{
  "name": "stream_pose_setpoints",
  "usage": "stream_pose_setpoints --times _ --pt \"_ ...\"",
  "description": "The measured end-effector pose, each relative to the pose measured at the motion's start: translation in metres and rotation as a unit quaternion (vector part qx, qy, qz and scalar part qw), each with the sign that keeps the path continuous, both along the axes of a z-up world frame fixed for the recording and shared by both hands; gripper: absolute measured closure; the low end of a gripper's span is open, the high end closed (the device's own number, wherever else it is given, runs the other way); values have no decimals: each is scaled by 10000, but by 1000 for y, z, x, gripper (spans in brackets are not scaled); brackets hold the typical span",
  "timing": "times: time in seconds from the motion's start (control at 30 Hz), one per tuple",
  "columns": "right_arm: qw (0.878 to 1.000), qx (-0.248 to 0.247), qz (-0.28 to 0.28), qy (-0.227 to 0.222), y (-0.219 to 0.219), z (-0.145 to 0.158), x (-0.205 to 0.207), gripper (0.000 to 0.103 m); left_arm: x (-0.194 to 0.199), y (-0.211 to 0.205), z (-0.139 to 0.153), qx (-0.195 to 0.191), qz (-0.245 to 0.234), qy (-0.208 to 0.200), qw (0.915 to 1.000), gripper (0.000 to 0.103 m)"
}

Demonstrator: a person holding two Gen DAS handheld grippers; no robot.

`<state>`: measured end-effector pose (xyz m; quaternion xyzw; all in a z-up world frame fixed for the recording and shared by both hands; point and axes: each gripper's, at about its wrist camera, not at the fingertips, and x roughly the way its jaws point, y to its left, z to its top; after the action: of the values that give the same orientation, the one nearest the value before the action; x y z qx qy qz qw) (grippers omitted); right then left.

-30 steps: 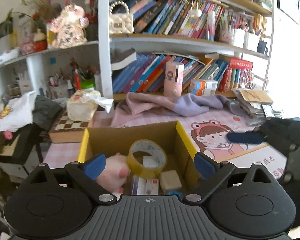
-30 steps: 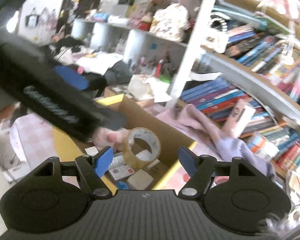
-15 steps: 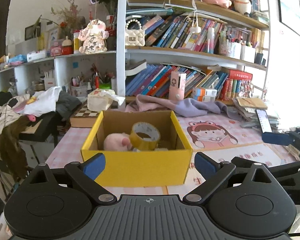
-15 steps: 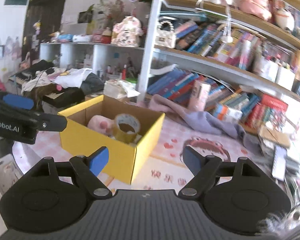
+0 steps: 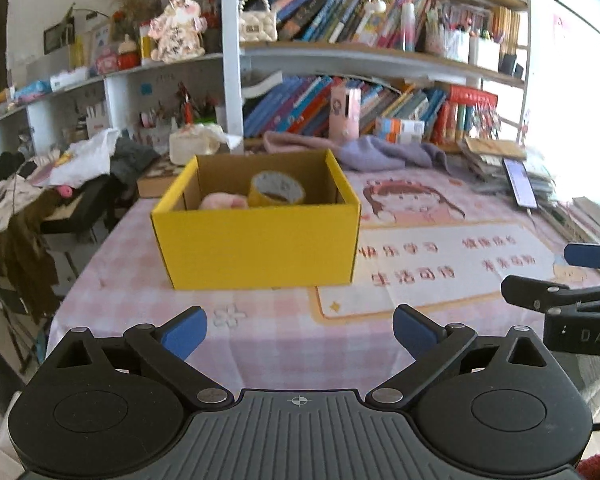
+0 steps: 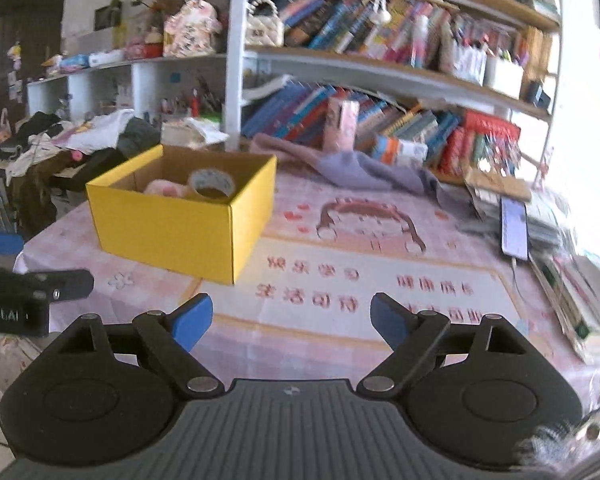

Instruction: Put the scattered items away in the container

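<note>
Looking fwd from left wrist cam: open-topped yellow cardboard box (image 5: 256,240) sits on pink checked tablecloth (image 5: 284,344), just left of the printed cartoon-girl desk mat (image 5: 432,248). Inside box, a roll of yellowish-brown packing tape (image 5: 277,190) stands tilted on edge, touching a pink plush toy (image 5: 223,201) to its left; both only partly visible over the box wall. Left gripper (image 5: 300,330) hangs short of the box, blue pads wide apart w/ nothing btwn them, only cloth below. At right edge, part of right gripper (image 5: 588,276) pokes in, one blue pad & black linkage showing. Behind box: lavender-pink cloth heap (image 5: 380,152), packed bookshelf (image 5: 372,56), smartphone (image 5: 521,182) w/ lit screen on a paper stack.

Right wrist cam: same yellow box (image 6: 180,220) lies ahead & to the left, seen corner-on; tape roll (image 6: 212,184) & plush (image 6: 162,189) visible inside. Right gripper (image 6: 291,322) is over the desk mat (image 6: 380,280), well apart from box; jaws are opening, nothing btwn the blue pads. Left gripper's black body & one blue pad (image 6: 0,244) show at left edge. Phone (image 6: 514,226) lies far right, near blurred stacked papers.
</note>
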<state>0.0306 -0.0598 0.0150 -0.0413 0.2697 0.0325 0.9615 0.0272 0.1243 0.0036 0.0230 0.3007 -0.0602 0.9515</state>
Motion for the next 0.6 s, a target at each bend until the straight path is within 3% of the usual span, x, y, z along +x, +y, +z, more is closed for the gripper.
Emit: stream_pose_setpoints --times 0.27,0.6 --pt "9992 -58 -228 312 -11 -8 -9 6 -1 -14 -8 -7 -98 226 9997 2" --pt "9987 -85 -143 478 -12 -14 -11 3 -3 -24 -14 13 -260 424 9988 0"
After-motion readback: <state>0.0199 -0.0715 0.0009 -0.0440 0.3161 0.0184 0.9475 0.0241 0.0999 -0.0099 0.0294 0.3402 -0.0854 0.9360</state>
